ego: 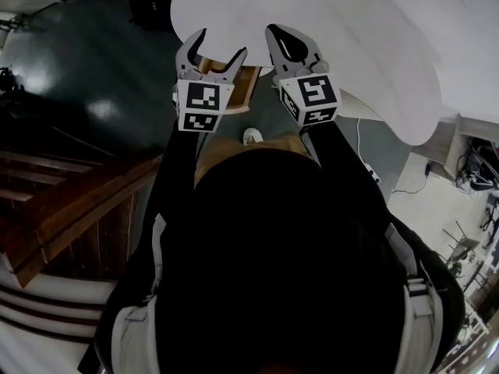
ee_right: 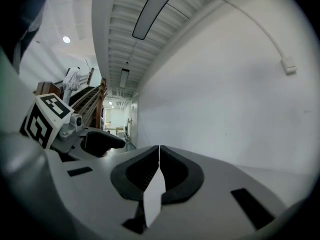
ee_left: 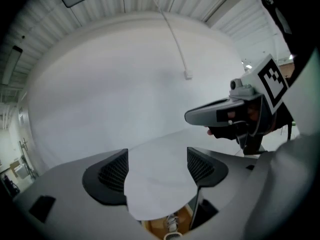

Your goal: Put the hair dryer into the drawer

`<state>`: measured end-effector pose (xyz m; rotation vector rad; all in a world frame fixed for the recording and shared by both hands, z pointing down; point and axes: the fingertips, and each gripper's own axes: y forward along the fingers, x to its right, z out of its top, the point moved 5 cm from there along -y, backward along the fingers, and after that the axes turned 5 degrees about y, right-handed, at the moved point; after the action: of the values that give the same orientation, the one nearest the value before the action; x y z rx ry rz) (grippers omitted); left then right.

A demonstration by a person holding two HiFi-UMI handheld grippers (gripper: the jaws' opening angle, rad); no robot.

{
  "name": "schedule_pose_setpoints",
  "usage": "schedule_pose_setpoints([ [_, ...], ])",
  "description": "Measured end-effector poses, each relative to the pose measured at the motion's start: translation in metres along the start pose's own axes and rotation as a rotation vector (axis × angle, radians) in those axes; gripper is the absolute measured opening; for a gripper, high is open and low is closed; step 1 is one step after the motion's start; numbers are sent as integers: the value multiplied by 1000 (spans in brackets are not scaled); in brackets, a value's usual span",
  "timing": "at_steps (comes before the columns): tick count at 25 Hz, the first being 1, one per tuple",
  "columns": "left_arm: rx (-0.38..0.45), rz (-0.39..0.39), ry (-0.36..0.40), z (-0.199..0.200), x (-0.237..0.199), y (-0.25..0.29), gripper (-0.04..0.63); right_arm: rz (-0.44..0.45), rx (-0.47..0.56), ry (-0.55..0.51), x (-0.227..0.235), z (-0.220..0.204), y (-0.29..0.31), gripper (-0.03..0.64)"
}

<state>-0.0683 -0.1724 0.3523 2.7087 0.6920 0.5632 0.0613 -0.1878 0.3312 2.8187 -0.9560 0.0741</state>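
Holding up by white tabletop [ego: 374, 37]: L gripper [ego: 221, 45] jaws apart, R gripper [ego: 277, 33] jaws together, both empty. Hair dryer not in view. Risk: blind reach clips tabletop edge.

Black sleeves [ego: 176, 179], grey hand-held grippers [ego: 220, 44] [ego: 274, 31], black-and-white marker cubes [ego: 204, 104] [ego: 310, 98].

Head view's dim and murky, with a pale sheen of glare on the dark floor [ego: 101, 111] at left. Both gripper views are flooded with even white light. Ceiling lamps [ee_right: 66, 39] glow in the right gripper view, and there's heavy fisheye bending with black corners everywhere.
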Motion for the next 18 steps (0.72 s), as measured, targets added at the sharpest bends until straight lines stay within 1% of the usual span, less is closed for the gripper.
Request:
schedule_pose_setpoints([
  [6,122,87,-16,26,-19,-22,379,-15,43,-24,-4,16,-10,29],
  [8,153,142,-8,31,-26,-29,364,-21,52,-27,-5,20,-13,29],
  [10,179,195,8,34,-30,-35,279,-23,55,-31,-5,22,-15,29],
  [11,188,211,9,35,-31,-37,253,-23,55,-34,-5,23,-16,29],
  [14,197,236,-11,33,-34,-43,212,-21,60,-41,-8,25,-17,29],
  [16,189,255,-31,29,-37,-47,146,-24,62,-43,-10,25,-16,29],
  [18,190,267,-56,24,-40,-51,94,-24,59,-46,-12,24,-16,29],
])
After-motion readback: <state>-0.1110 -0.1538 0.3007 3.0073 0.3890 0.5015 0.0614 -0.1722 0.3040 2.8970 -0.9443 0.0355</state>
